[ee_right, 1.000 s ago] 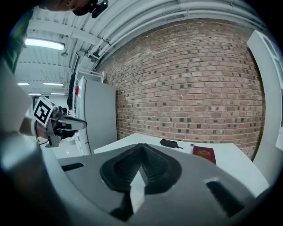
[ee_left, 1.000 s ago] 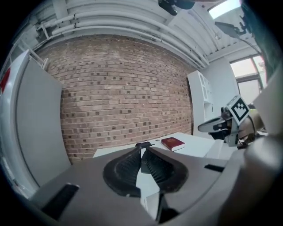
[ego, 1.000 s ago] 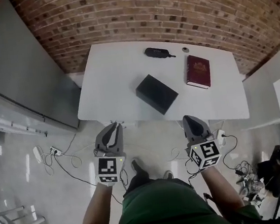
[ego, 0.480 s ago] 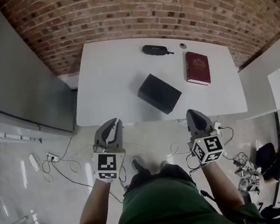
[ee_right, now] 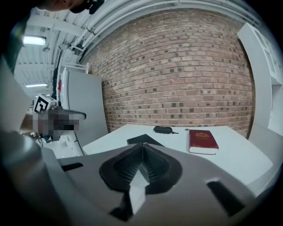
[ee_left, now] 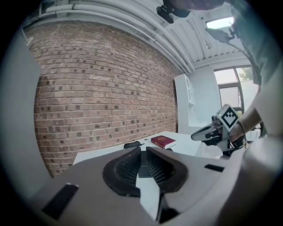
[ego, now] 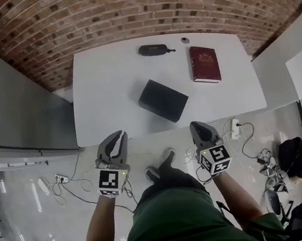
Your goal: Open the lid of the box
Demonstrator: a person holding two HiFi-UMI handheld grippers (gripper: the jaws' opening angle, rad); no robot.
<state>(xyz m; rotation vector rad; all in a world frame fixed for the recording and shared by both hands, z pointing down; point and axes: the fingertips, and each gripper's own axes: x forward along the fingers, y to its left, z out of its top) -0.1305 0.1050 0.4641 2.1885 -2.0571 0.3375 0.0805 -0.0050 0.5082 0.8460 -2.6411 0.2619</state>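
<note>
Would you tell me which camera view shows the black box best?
The head view: the black box lies fully visible from above. The right gripper view shows its top at a low angle; the left gripper view only a dark sliver between jaws.

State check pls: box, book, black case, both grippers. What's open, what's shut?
black box: lid shut, flat on the table, nothing touching it
red book: closed, lying flat
black case: looks closed, lying flat
left gripper: jaws together, empty, short of the table's near edge
right gripper: jaws together, empty, short of the near edge
</note>
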